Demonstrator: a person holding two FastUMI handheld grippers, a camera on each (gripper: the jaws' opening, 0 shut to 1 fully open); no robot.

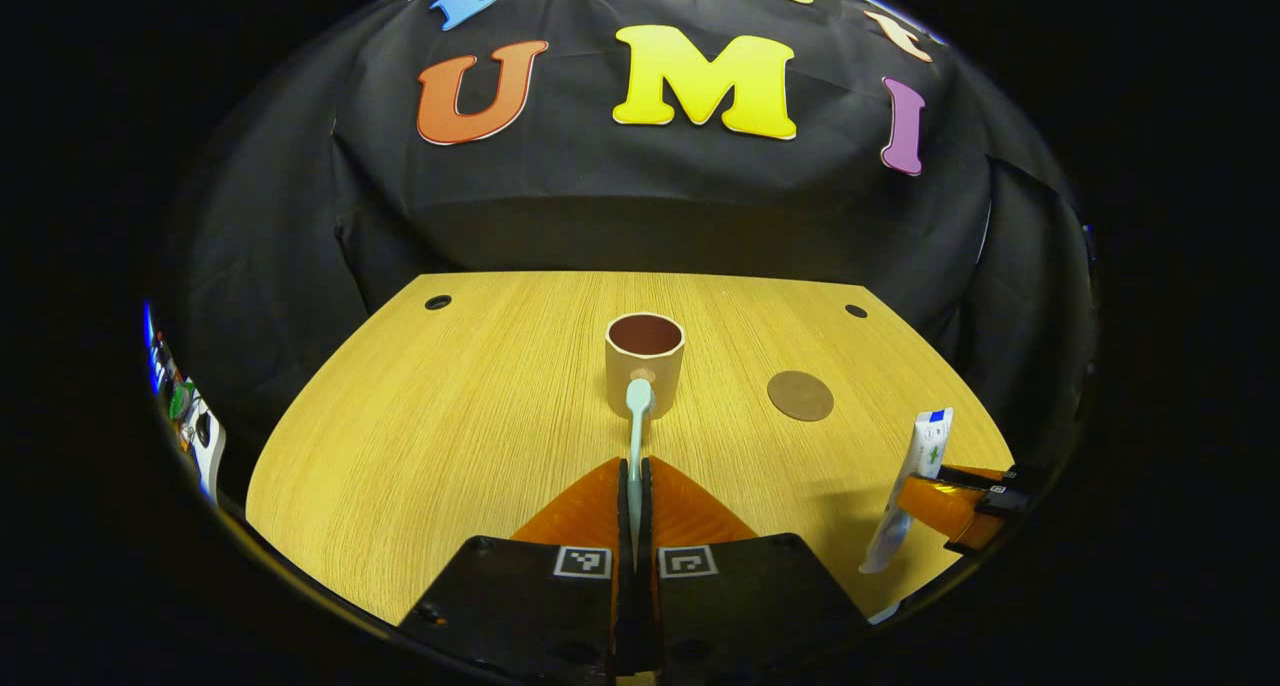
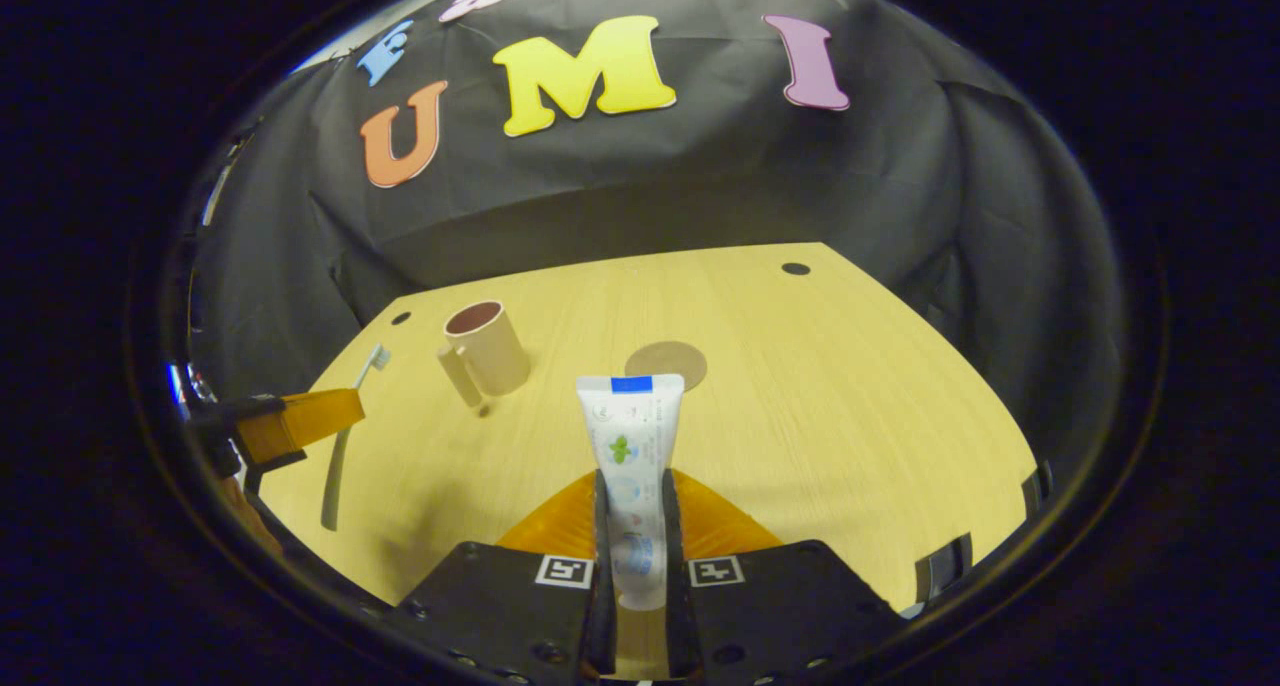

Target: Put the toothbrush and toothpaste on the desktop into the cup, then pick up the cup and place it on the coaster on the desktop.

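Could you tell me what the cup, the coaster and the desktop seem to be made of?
Cup: matte beige outside, reddish-brown inside, no glare; possibly ceramic or plastic.
Coaster: thin flat brown disc, dull; perhaps cork or leather, unclear.
Desktop: light wood look with fine straight grain, smooth with a faint sheen; probably laminate or veneer.

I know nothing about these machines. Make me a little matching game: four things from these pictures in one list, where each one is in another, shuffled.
Things:
1. toothbrush
2. toothpaste
3. cup
4. coaster

Places:
A. lying flat and bare on the table
B. clamped in the left claw
C. standing on the table, nothing inside
D. clamped in the right claw

Pairs: 1-B, 2-D, 3-C, 4-A
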